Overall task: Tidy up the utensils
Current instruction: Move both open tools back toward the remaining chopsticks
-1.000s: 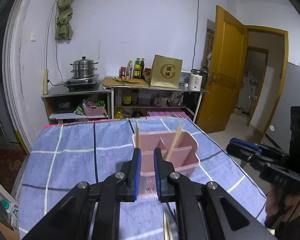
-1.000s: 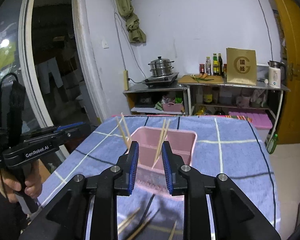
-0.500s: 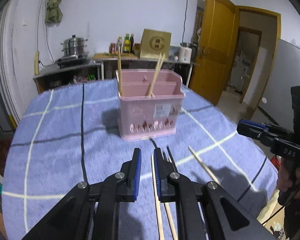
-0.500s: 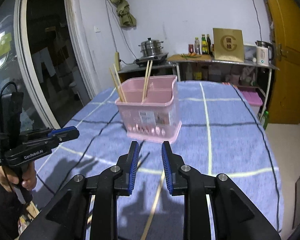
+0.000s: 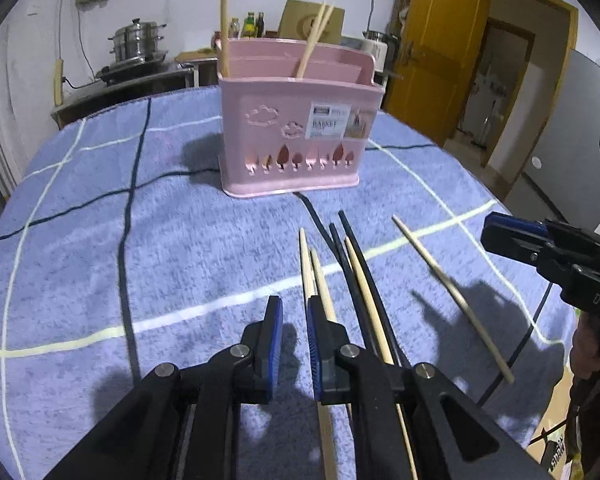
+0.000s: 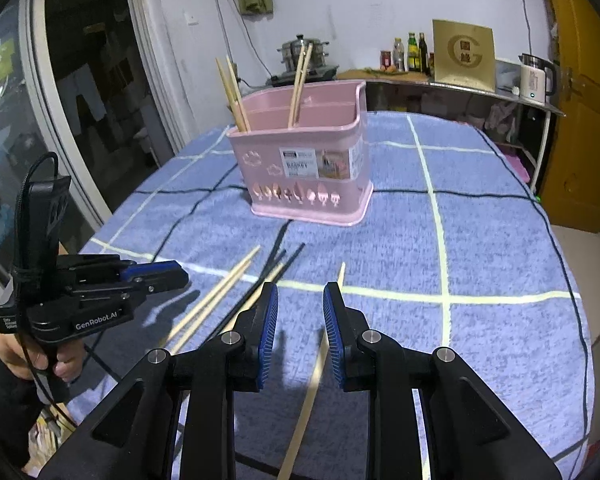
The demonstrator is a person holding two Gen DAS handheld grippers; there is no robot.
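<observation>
A pink utensil basket stands on the blue checked cloth with wooden chopsticks upright in it. Loose chopsticks lie in front of it: a pale pair, a black pair and a single pale one. My left gripper hovers low just left of the pale pair, nearly shut with a thin empty gap. My right gripper is open above the single chopstick, which runs under the gap between its fingers.
The cloth-covered table drops off at its edges on all sides. Behind it stand a shelf with a steamer pot, bottles and a kettle. A yellow door is at the right. A hand holds the left gripper.
Both grippers have come down toward the cloth and tipped further downward, so the loose chopsticks are now right at the fingertips. The gaps between the jaws have not changed.
</observation>
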